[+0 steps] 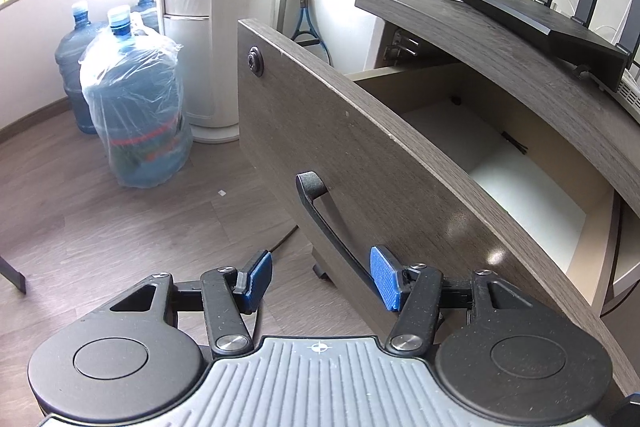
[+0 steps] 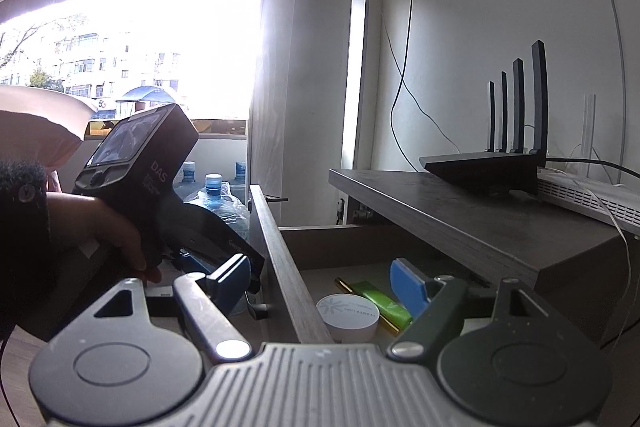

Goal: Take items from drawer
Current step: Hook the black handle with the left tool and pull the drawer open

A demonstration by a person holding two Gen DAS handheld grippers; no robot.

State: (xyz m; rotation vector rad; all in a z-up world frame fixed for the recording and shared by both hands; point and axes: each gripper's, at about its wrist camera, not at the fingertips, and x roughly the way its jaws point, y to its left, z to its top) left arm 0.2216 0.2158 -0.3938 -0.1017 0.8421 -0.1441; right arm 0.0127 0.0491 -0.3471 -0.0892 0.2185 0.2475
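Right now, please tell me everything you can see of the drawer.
The drawer is pulled open from under a dark wood-look top. Its front panel is grey-brown wood grain and carries a round lock and a black bar handle. The inside is pale, with a white floor. Near the front lie a round white container and a green packet, close together. The open left gripper straddles the handle's lower end; contact is unclear. The open right gripper straddles the front panel's edge.

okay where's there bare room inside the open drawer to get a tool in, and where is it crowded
The drawer floor is bare and white from the middle back toward the rear wall, under the cabinet top. It is crowded at the front, just behind the drawer front: the white round tin and the green packet lie together there, beside the right tool.
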